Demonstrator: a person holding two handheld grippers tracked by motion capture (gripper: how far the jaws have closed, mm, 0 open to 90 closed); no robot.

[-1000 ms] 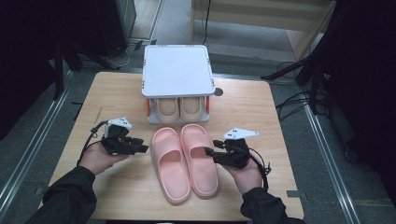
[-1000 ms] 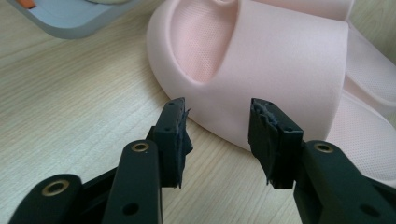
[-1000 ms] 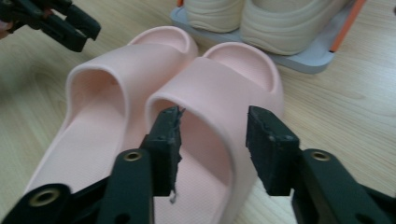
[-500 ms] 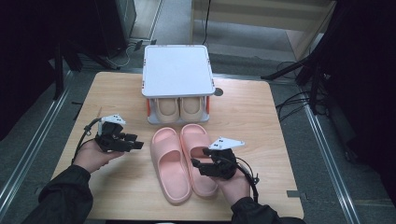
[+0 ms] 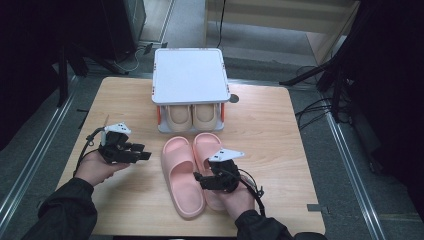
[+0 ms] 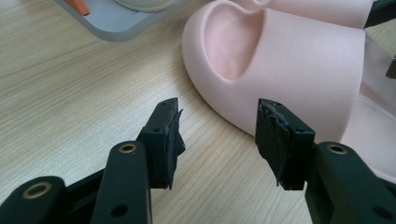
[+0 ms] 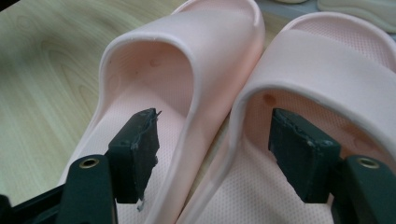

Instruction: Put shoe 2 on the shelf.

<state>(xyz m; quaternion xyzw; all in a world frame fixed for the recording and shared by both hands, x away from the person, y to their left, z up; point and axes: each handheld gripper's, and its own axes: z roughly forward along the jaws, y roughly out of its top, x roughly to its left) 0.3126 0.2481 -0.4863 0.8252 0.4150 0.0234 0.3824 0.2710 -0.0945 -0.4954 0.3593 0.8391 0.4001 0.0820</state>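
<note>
On the wooden table (image 5: 280,130), in front of the shoe rack (image 5: 189,75): pink slippers (image 5: 192,170) side by side, touching. Mid-reach: right gripper (image 5: 202,181), jaws just opened wide, straddling both inner walls; left gripper (image 5: 145,154) spread, empty, just beside. Next, probably: clamp both walls together, lift evenly.

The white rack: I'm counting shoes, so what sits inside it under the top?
Under the white rack's flat top, a pair of beige slippers sits side by side, toes facing the pink slippers. Their heels are covered by the top.
</note>
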